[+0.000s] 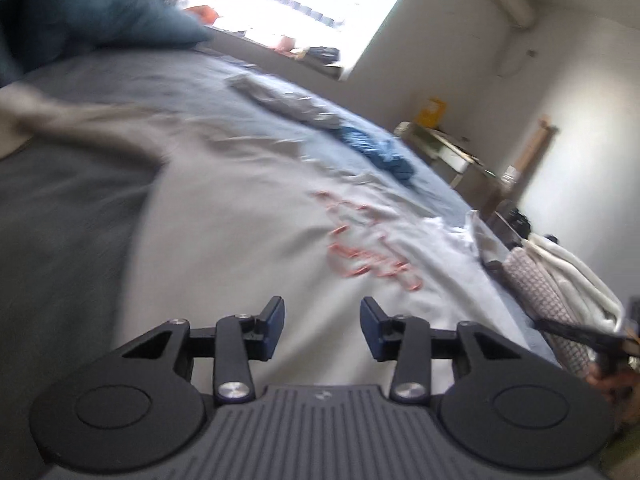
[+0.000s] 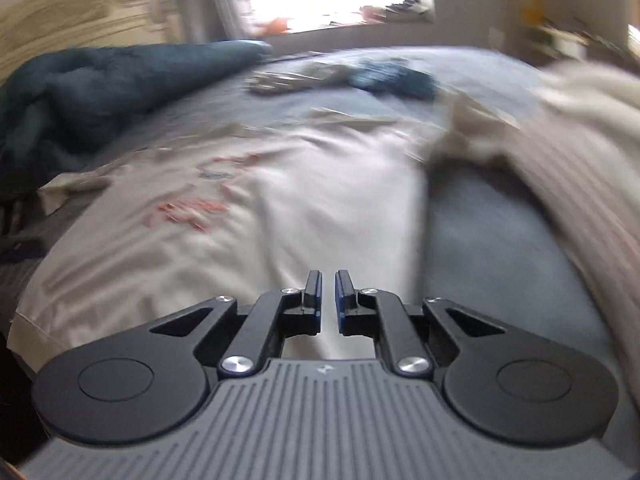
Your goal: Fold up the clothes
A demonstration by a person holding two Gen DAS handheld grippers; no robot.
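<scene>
A cream T-shirt (image 1: pixel 248 216) with a red print (image 1: pixel 368 248) lies spread flat on the bed, one sleeve reaching toward the upper left. My left gripper (image 1: pixel 322 314) hovers over its near part, jaws open with nothing between them. In the right wrist view the same T-shirt (image 2: pixel 304 200) fills the middle, its red print (image 2: pixel 188 208) at the left. My right gripper (image 2: pixel 328 282) hangs over the shirt's near part by its right edge. Its pads stand almost together and no cloth is caught between them.
A grey-blue sheet (image 1: pixel 72 216) covers the bed. A teal duvet (image 2: pixel 100 84) is heaped at the head. A grey garment (image 1: pixel 280 100) and a blue one (image 1: pixel 380 152) lie further back. Folded clothes (image 1: pixel 560 288) are stacked at the right edge, and a striped cloth (image 2: pixel 580 168) lies at the right.
</scene>
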